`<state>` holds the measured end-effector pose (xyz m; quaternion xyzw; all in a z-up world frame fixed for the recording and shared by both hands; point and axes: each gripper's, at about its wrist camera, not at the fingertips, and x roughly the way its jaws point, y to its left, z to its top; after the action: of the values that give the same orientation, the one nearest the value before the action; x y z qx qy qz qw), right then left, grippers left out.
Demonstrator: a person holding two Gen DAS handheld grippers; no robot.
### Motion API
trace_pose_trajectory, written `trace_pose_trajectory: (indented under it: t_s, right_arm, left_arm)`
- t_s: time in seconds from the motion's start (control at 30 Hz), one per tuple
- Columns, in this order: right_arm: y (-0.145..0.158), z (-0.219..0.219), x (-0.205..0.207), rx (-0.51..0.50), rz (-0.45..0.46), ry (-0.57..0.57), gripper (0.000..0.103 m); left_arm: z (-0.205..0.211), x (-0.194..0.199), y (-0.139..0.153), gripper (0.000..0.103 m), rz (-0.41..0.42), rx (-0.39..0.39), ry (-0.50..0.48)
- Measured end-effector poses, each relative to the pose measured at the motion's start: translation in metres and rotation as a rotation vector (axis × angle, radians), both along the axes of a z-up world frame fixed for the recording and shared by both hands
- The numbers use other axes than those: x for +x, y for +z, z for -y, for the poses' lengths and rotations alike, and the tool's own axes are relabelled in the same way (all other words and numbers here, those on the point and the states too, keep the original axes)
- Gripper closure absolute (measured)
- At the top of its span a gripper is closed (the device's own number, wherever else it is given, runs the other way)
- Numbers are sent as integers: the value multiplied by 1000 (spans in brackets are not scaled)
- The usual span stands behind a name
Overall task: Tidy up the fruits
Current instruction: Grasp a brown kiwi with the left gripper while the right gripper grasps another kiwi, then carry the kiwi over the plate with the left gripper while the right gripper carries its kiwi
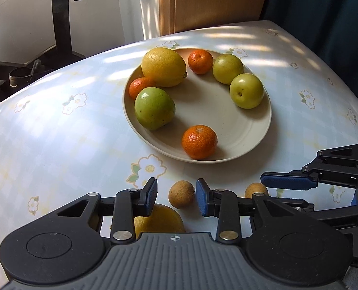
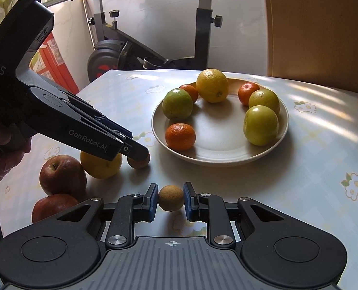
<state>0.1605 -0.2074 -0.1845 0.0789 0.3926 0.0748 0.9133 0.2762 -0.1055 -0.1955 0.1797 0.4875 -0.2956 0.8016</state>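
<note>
A beige plate (image 1: 227,125) (image 2: 217,130) holds a big yellow citrus (image 1: 163,66), three mandarins and three green fruits. My left gripper (image 1: 176,197) points steeply down with its jaws a little apart around a small brown fruit (image 1: 181,194) (image 2: 138,163) lying on the tablecloth. A gap shows beside its left pad, so it is open. My right gripper (image 2: 171,199) is shut on another small brown fruit (image 2: 171,198) (image 1: 256,189), with both blue pads against its sides, low over the table in front of the plate.
A yellow citrus (image 2: 100,166) (image 1: 157,220) and two red apples (image 2: 63,176) lie at the near left of the floral tablecloth (image 2: 311,169). A person's hand (image 2: 5,149) holds the left gripper. An exercise bike (image 2: 111,55) stands behind the table.
</note>
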Motion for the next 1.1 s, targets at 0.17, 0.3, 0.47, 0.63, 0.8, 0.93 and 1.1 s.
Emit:
trace_pose_trajectory:
  t_s: [0.17, 0.3, 0.47, 0.63, 0.8, 0.93, 1.1]
  right_arm:
    - [1, 6, -1, 3, 6, -14, 83]
    - [2, 10, -3, 4, 10, -24, 82]
    - [2, 11, -3, 1, 6, -24, 82]
    - [1, 8, -3, 0, 4, -16, 83]
    - [2, 6, -2, 0, 4, -10, 83]
    - [2, 0, -1, -6, 3, 6, 83]
    - [3, -2, 1, -16, 10, 14, 83]
  left_arm:
    - [7, 8, -8, 66, -40, 33, -34]
    - [9, 6, -9, 69, -42, 44, -34]
    - [9, 3, -9, 75, -36, 17, -20]
    - [3, 1, -4, 75, -46, -33, 5]
    - [-4, 1, 5, 75, -47, -97, 45]
    - [-3, -3, 12, 75, -41, -132, 51]
    - [1, -5, 18, 75, -23, -144, 55]
